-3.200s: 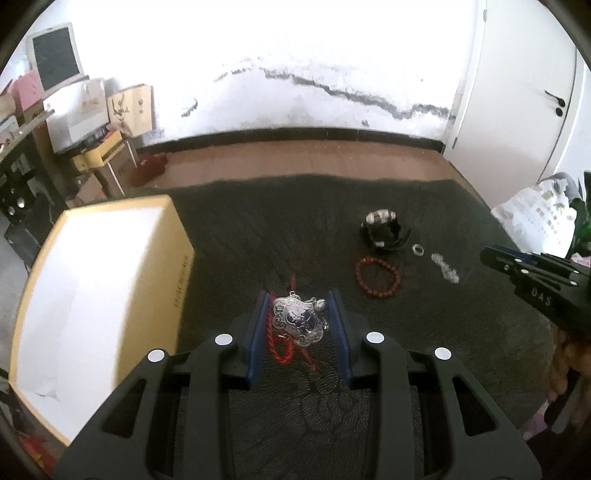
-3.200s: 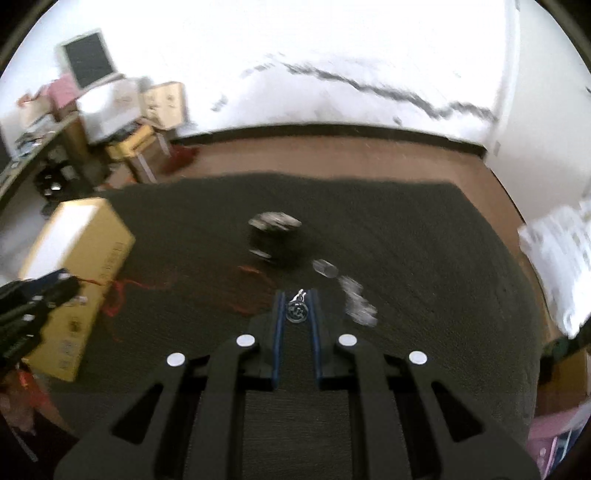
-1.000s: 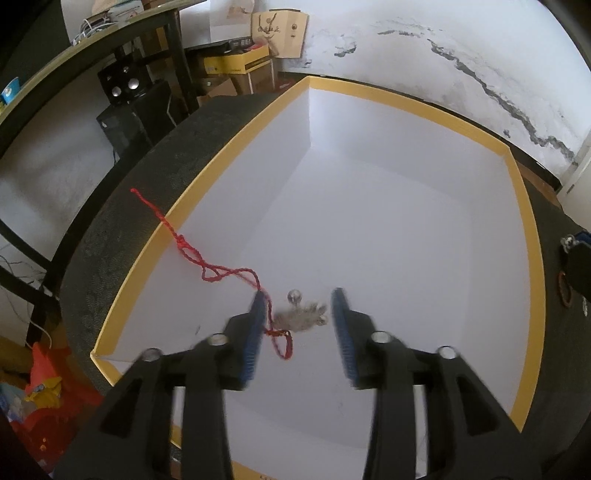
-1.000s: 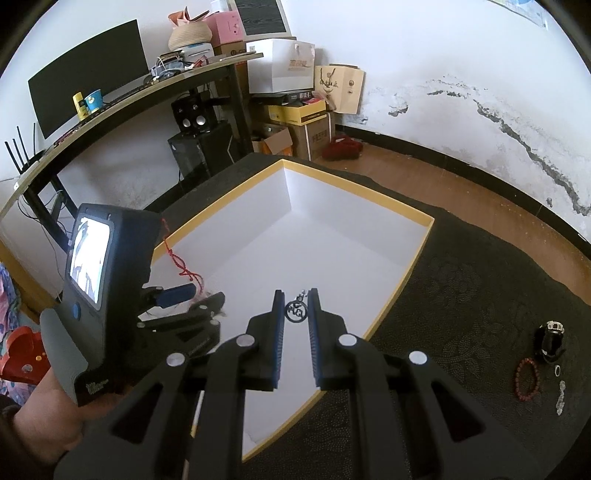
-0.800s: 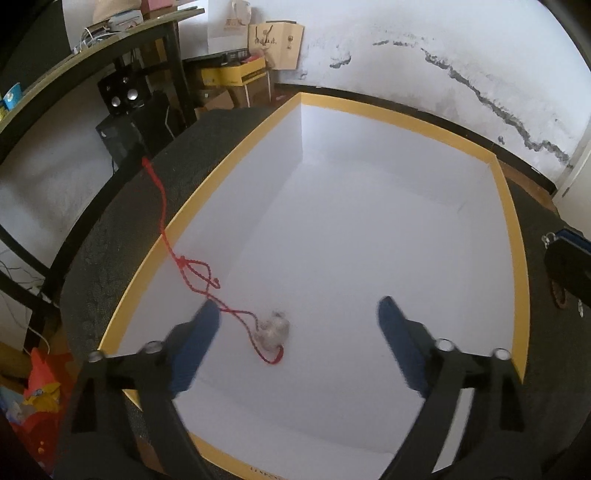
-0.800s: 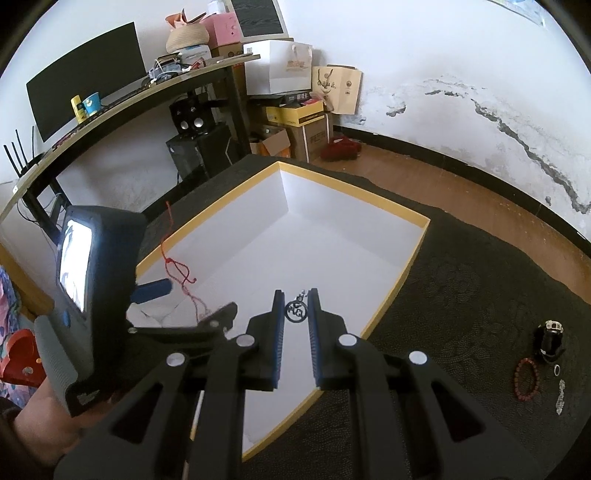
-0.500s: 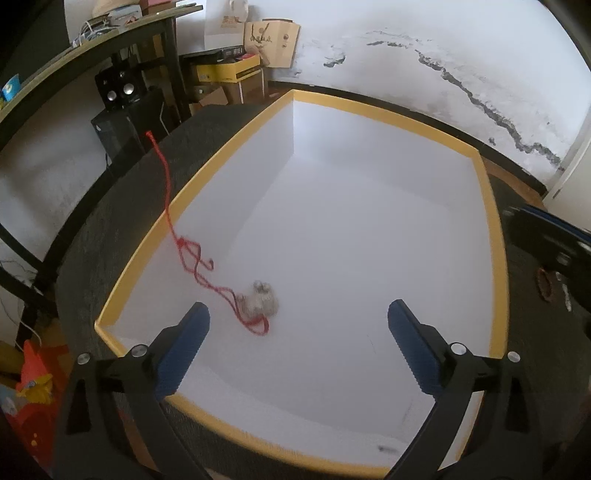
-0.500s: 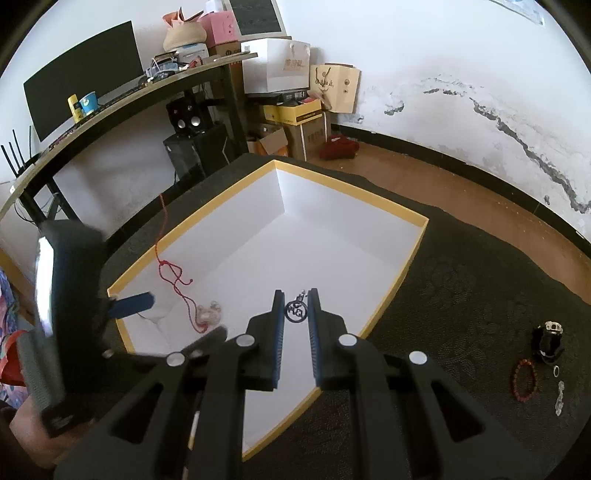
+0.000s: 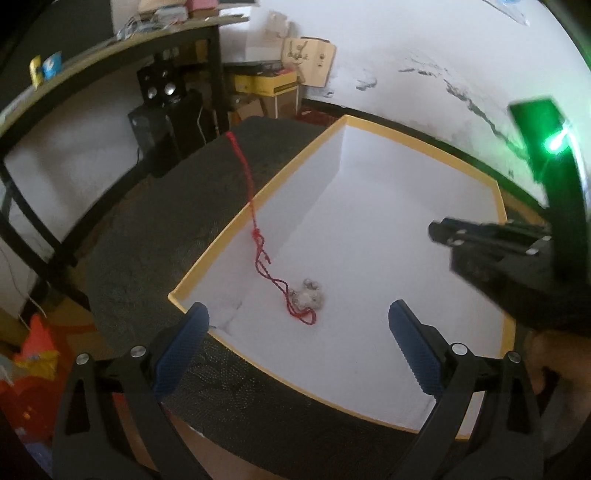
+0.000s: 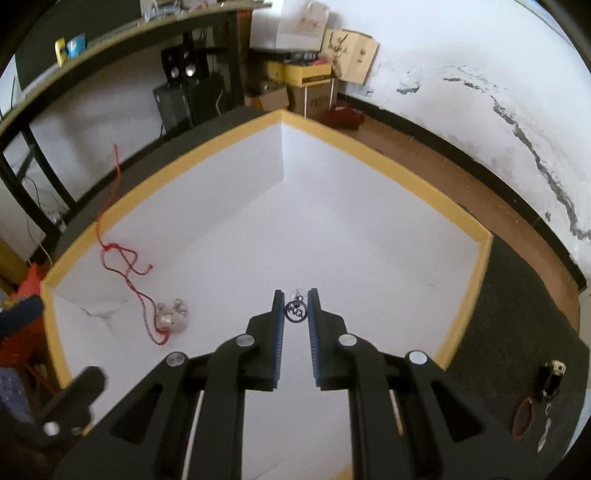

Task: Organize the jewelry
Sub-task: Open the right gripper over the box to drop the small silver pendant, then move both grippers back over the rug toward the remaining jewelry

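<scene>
A white box with a yellow rim [image 9: 497,195] [image 10: 373,151] lies on dark cloth. Inside, near its left corner, rests a silver pendant [image 9: 308,297] [image 10: 171,315] on a red cord [image 9: 258,236] [image 10: 123,258] that trails over the rim onto the cloth. My left gripper [image 9: 298,325] stands wide open above the box's near edge, nothing between its pads. My right gripper [image 10: 295,299] hangs over the box floor, shut on a small dark ring charm [image 10: 295,309]. In the left wrist view the right gripper [image 9: 441,230] reaches in from the right.
On the cloth at the right lie a red bead bracelet [image 10: 522,419], a small dark box [image 10: 552,380], a ring [image 10: 547,408] and a clear piece [image 10: 544,441]. A black desk [image 10: 122,33], speakers [image 10: 184,62] and cartons [image 10: 306,79] stand beyond the box.
The left jaws opened wide and dropped the pendant into the box, then the gripper drew back toward the near edge. My right gripper came down over the box with the charm.
</scene>
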A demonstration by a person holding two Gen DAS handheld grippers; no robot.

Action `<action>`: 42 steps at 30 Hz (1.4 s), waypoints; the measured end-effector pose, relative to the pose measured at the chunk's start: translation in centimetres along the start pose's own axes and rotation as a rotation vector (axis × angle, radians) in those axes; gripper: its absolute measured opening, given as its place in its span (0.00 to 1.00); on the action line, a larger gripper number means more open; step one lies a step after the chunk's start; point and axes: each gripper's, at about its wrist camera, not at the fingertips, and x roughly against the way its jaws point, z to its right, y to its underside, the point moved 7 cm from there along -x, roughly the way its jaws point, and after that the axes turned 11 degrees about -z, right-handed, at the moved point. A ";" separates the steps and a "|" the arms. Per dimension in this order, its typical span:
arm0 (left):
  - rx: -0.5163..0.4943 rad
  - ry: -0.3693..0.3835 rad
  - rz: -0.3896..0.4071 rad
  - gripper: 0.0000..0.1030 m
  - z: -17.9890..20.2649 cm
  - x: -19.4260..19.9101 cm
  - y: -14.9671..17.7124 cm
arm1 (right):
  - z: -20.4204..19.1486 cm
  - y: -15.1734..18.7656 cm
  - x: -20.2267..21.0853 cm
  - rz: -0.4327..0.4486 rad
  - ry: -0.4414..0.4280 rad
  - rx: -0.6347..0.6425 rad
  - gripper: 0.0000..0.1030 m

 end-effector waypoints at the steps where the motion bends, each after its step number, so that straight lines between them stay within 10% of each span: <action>1: 0.008 -0.001 0.003 0.93 -0.2 0.0 -0.1 | -0.1 -0.1 -0.4 -0.007 0.004 0.004 0.13; 8: 0.006 0.010 0.002 0.93 -0.3 0.2 -0.3 | -0.6 -0.7 -1.2 -0.013 0.024 0.015 0.13; 10: 0.013 0.022 0.004 0.93 -0.3 0.3 -0.3 | -0.4 -0.8 -1.0 -0.004 0.034 0.011 0.35; 12: 0.013 0.032 0.008 0.93 -0.1 0.5 -0.4 | -0.4 -1.0 -0.4 0.013 0.015 0.003 0.80; 15: 0.004 0.032 0.022 0.93 0.3 0.9 -0.4 | -0.7 -1.3 1.1 0.070 0.023 0.022 0.94; 26: 0.009 0.086 0.053 0.93 2.7 1.9 -0.9 | 4.0 1.7 9.3 0.211 0.107 -0.059 0.94; 42: -0.360 0.213 0.090 0.93 24.6 4.3 3.9 | 27.4 26.6 15.3 0.159 0.285 -0.602 0.94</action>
